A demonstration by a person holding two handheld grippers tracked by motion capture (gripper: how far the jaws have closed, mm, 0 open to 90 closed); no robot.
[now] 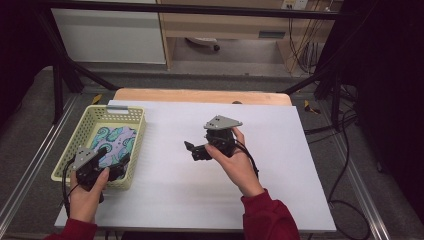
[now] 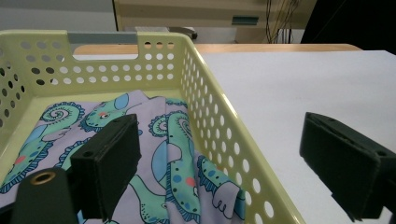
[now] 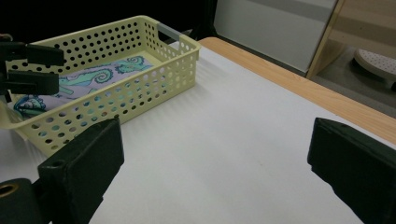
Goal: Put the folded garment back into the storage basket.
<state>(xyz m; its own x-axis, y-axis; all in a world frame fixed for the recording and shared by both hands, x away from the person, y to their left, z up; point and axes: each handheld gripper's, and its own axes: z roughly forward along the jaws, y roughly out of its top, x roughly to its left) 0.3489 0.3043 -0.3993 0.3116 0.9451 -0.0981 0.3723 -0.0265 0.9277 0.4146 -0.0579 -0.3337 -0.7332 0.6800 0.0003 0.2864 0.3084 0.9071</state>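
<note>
White sheeting covers the surface in the high view, with a pale yellow basket at its 9 o'clock edge holding a folded seahorse-print cloth. The left claw hangs over the basket's near right corner, while the right claw hovers mid-surface, pointing toward 9 o'clock.

From the left gripper view, the left claw is released, jaws wide apart, straddling the basket's right wall; the cloth lies inside, untouched.

From the right gripper view, the right claw is released too, above bare sheeting, with the basket at 10 o'clock.
</note>
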